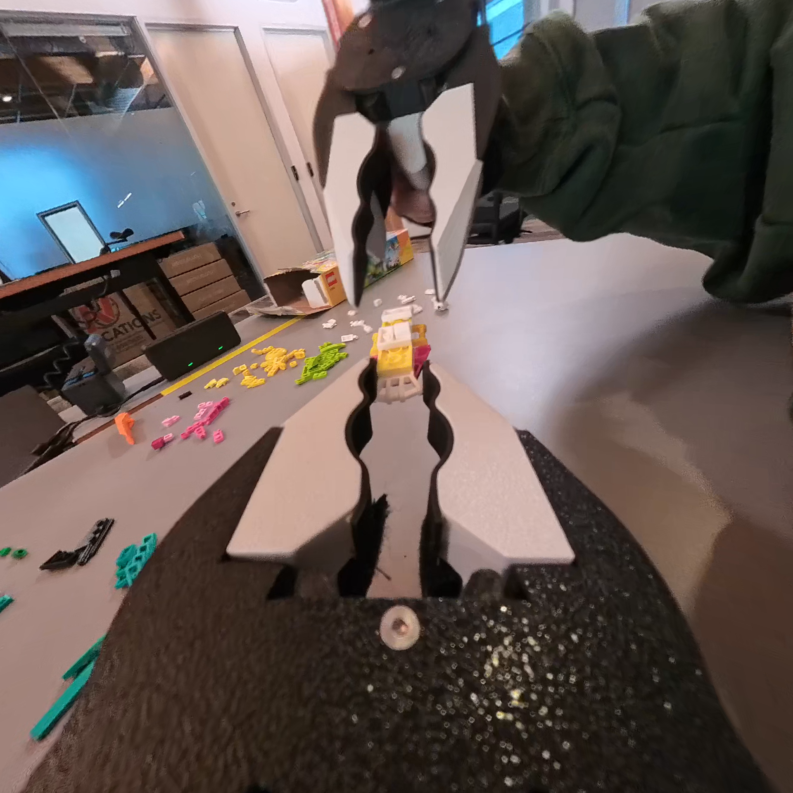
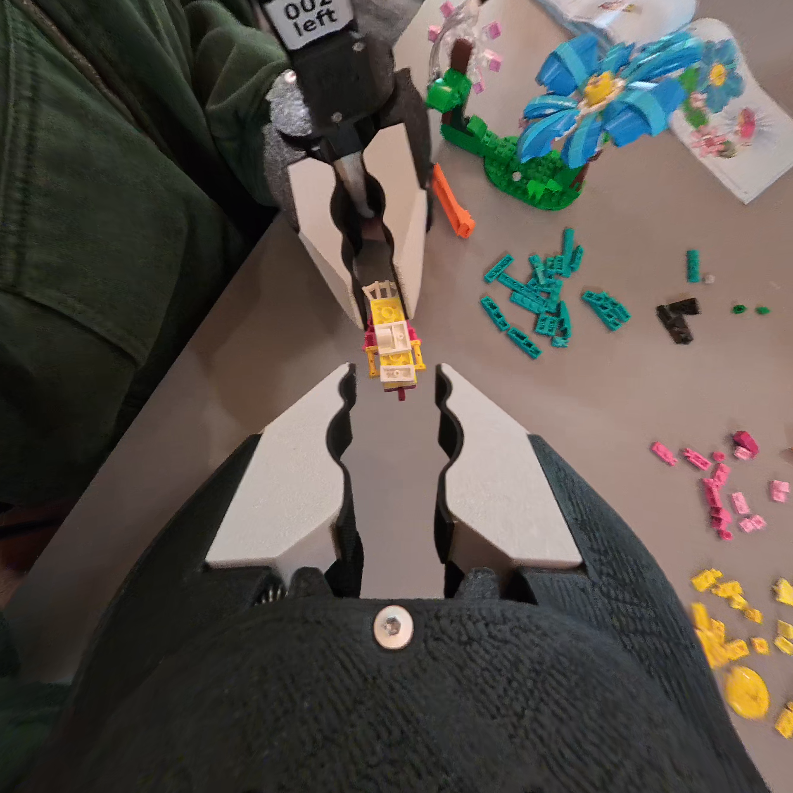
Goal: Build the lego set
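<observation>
A small yellow, white and pink lego assembly is held just above the grey table. My left gripper is shut on its near end, where a white lattice piece sticks out. In the right wrist view the same left gripper comes in from the top and grips the assembly by its yellow brick. My right gripper is open and empty, its tips on either side of the assembly's free end, not touching it. In the left wrist view it hangs open above the far end.
Sorted brick piles lie on the table: teal, pink, yellow, black, lime, white. An orange brick separator, a built blue flower, a booklet and an opened box are nearby. Only a small space, under 4 cm, lies between the two pairs of fingers. Both grippers' tips are roughly 25 cm from the built blue flower.
</observation>
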Available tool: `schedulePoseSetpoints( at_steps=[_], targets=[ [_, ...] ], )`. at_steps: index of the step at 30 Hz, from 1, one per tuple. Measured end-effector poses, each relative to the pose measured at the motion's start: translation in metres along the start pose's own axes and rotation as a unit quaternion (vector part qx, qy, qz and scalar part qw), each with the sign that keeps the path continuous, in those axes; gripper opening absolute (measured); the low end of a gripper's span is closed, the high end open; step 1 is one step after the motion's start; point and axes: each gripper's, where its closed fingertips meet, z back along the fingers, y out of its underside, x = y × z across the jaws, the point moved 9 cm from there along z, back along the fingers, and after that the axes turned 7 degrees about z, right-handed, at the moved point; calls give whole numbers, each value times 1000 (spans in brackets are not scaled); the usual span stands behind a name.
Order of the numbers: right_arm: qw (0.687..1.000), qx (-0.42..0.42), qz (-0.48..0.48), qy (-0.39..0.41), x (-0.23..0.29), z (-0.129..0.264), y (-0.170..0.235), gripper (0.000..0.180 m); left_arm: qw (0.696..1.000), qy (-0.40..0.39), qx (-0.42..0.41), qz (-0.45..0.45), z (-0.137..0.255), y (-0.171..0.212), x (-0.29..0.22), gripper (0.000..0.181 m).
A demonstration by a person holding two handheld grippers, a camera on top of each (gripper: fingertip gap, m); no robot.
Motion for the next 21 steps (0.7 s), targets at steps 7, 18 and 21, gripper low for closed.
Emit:
schedulePoseSetpoints(
  at_steps=[7, 18, 21],
  targets=[
    [882, 153, 289, 339, 38, -28, 2, 53, 998, -30, 2, 50, 2, 2, 12, 19],
    [767, 259, 387, 442, 47, -68, 12, 34, 998, -28, 5, 51, 3, 2, 12, 19],
    [762, 258, 391, 448, 47, -68, 13, 18, 998, -22, 11, 50, 2, 2, 11, 19]
  ],
)
